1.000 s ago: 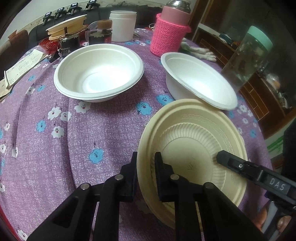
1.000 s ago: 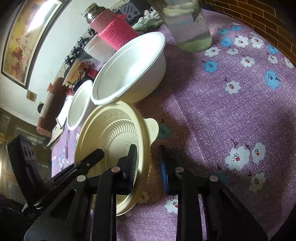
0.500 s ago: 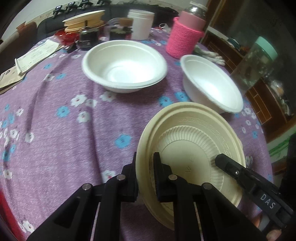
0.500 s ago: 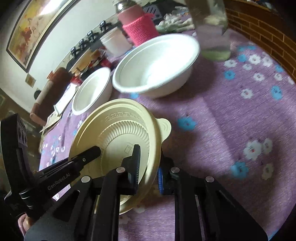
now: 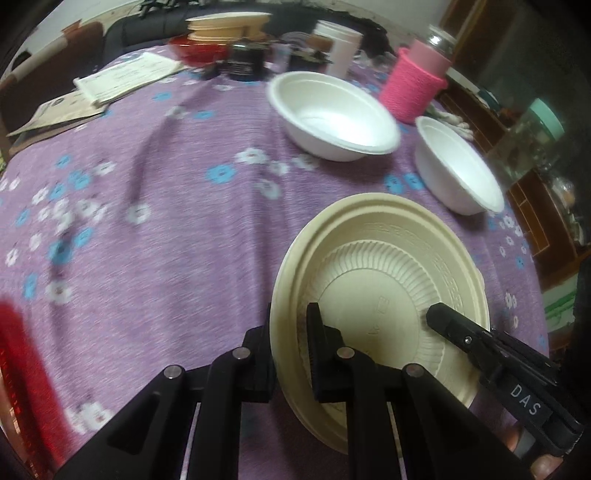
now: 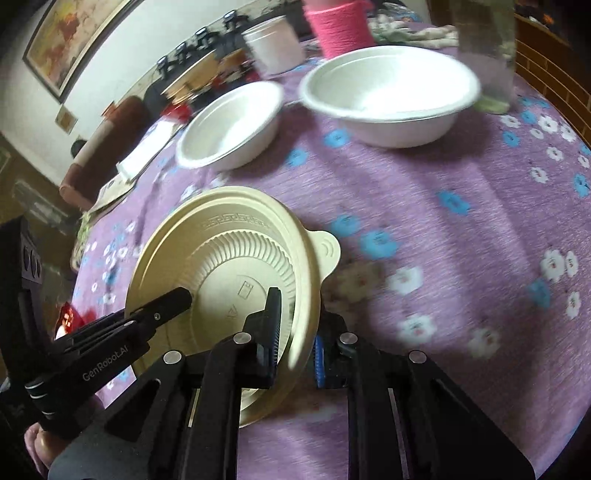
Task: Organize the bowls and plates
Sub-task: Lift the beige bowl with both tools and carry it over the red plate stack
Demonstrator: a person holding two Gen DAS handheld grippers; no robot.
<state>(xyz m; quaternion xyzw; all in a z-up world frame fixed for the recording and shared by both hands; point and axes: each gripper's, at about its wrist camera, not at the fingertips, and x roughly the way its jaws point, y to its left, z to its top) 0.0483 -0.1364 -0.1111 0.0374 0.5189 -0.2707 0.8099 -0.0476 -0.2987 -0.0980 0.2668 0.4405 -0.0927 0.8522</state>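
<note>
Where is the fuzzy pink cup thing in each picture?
Left wrist view: the pink knitted bottle sleeve stands upper right, behind the two white bowls.
Right wrist view: the same sleeve is at the top edge, right of centre, its top cut off.
Shared landmark: the white jar stands just to its left in both views.

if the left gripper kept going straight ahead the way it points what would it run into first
Likely the nearer white bowl. The left gripper holds the cream plate, and only purple tablecloth lies between; depth is uncertain.
</note>
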